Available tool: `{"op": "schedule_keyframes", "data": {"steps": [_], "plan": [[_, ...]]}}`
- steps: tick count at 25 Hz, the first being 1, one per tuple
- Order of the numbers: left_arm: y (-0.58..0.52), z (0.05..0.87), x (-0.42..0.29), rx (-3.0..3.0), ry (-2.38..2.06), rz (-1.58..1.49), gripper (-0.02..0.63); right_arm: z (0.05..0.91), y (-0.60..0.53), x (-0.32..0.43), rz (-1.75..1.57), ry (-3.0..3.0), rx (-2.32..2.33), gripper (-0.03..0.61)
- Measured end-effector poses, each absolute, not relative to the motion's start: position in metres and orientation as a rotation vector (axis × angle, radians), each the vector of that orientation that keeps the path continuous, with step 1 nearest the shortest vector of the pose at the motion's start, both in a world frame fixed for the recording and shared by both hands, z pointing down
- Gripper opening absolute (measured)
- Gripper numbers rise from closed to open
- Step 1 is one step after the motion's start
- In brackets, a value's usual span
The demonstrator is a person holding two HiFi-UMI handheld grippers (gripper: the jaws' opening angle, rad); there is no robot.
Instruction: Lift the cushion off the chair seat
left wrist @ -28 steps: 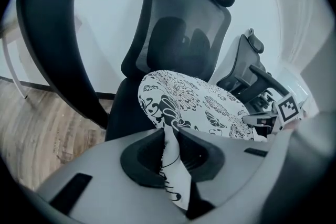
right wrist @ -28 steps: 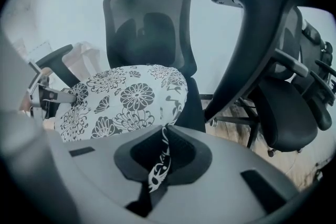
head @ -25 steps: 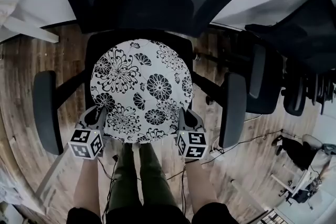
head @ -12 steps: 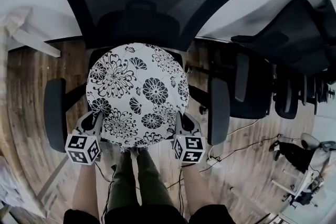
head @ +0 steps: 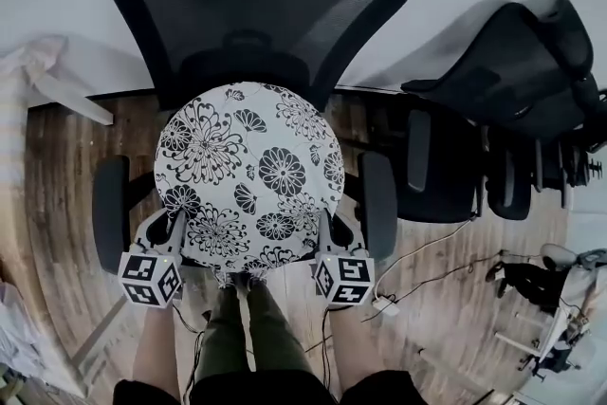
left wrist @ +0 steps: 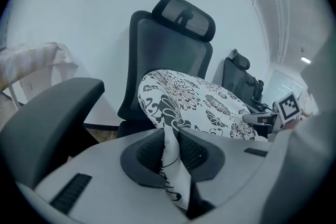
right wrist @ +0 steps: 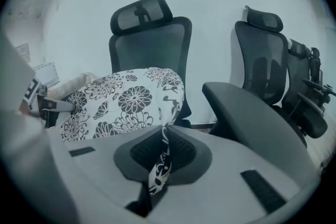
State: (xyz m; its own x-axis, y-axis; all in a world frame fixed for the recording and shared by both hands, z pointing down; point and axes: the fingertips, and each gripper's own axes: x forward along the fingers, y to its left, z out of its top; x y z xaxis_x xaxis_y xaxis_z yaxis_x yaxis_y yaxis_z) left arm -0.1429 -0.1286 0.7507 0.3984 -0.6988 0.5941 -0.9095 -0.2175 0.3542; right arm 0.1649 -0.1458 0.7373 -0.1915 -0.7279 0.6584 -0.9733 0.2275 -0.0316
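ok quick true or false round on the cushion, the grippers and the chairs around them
1. The left hand-held gripper and the right hand-held gripper are each shut on the edge of the cushion. True.
2. The cushion is square and plain grey. False: it is round, white with black flowers.
3. The two grip points are on the cushion's far side. False: both are on the side nearest the person.
4. In the head view, a second chair stands to the right of the chair behind the cushion. True.
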Motion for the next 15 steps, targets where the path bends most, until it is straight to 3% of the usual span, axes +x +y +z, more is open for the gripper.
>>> {"op": "schedule_keyframes", "data": {"steps": [15], "plan": [[-0.124,0.711,-0.148,2.061,-1.419,0.335,0.055,0.693,-0.141,0.16,0.518,-2.051,1.617,0.026]]}}
